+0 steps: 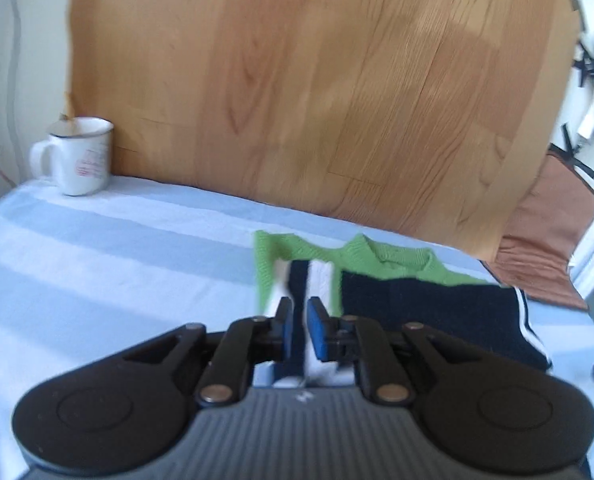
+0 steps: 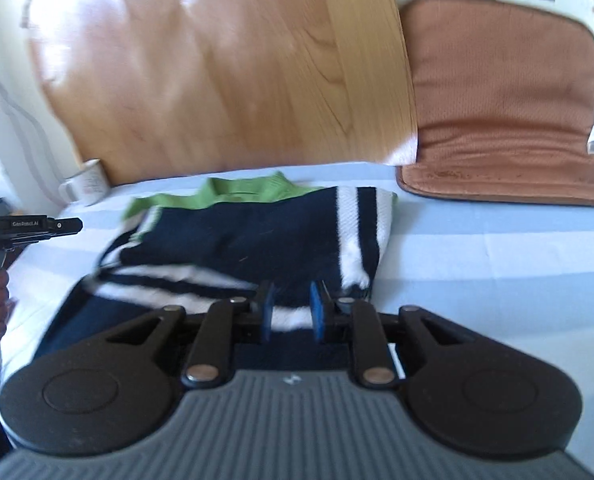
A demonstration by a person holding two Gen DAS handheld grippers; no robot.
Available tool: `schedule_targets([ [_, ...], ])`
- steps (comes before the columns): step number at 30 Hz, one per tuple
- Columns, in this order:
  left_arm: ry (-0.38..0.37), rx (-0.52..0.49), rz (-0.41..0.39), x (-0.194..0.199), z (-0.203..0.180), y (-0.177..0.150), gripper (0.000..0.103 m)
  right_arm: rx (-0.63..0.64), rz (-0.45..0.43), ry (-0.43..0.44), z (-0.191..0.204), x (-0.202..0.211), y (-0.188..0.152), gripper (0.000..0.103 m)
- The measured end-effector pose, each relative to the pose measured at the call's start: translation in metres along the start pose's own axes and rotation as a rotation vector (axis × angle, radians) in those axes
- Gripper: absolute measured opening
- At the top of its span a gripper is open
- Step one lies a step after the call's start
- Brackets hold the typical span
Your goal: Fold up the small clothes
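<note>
A small knit sweater, navy with white stripes and a green collar, lies on the pale blue striped sheet. My left gripper is shut on a striped sleeve or edge of the sweater, held slightly off the sheet at the garment's left side. My right gripper is narrowly parted around the striped hem at the near edge; cloth sits between the blue pads. The left gripper also shows at the far left of the right wrist view, held by a hand.
A white enamel mug stands at the back left against a wooden headboard. A brown cushion lies at the back right.
</note>
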State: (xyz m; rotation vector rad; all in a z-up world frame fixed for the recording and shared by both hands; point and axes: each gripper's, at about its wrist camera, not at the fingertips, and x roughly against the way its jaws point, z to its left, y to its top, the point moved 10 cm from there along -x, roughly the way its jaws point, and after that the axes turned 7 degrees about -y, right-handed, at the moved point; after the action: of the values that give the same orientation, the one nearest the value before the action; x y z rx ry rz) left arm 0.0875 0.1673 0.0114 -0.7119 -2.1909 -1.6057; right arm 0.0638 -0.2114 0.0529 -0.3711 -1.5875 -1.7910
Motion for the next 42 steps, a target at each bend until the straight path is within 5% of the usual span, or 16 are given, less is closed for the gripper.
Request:
schedule_targets([
  [6,-0.012,-0.048,0.049,0.096,0.012,-0.071,0.035,-0.063,0.025,0.052,-0.007,0.059,-0.055,0.027],
  [12,-0.074,-0.012,0.232,0.145,0.002,-0.169,0.035,-0.141,0.112,0.062,-0.013,0.094,-0.128,0.028],
  [17,-0.098,0.031,0.271,0.177,-0.008,-0.217,0.039,-0.200,0.145,0.082,-0.015,0.115,-0.166,0.032],
  [25,-0.115,0.105,0.300,0.190,-0.014,-0.230,0.040,-0.258,0.157,0.113,-0.013,0.113,-0.188,0.034],
  [28,-0.133,0.154,0.341,0.180,-0.018,-0.240,0.033,-0.261,0.183,0.106,-0.011,0.104,-0.197,0.032],
  [30,-0.138,0.171,0.368,0.172,-0.019,-0.246,0.012,-0.254,0.192,0.110,-0.008,0.101,-0.197,0.008],
  [31,-0.139,0.169,0.368,0.172,-0.020,-0.245,0.011,-0.250,0.195,0.137,-0.006,0.104,-0.198,0.008],
  [37,-0.273,0.183,0.259,0.204,-0.030,-0.203,0.007,-0.245,0.044,0.307,0.005,0.128,-0.140,0.006],
  [42,-0.304,0.218,0.148,0.188,-0.026,-0.145,0.007,-0.359,-0.069,0.259,-0.023,0.098,-0.081,0.004],
])
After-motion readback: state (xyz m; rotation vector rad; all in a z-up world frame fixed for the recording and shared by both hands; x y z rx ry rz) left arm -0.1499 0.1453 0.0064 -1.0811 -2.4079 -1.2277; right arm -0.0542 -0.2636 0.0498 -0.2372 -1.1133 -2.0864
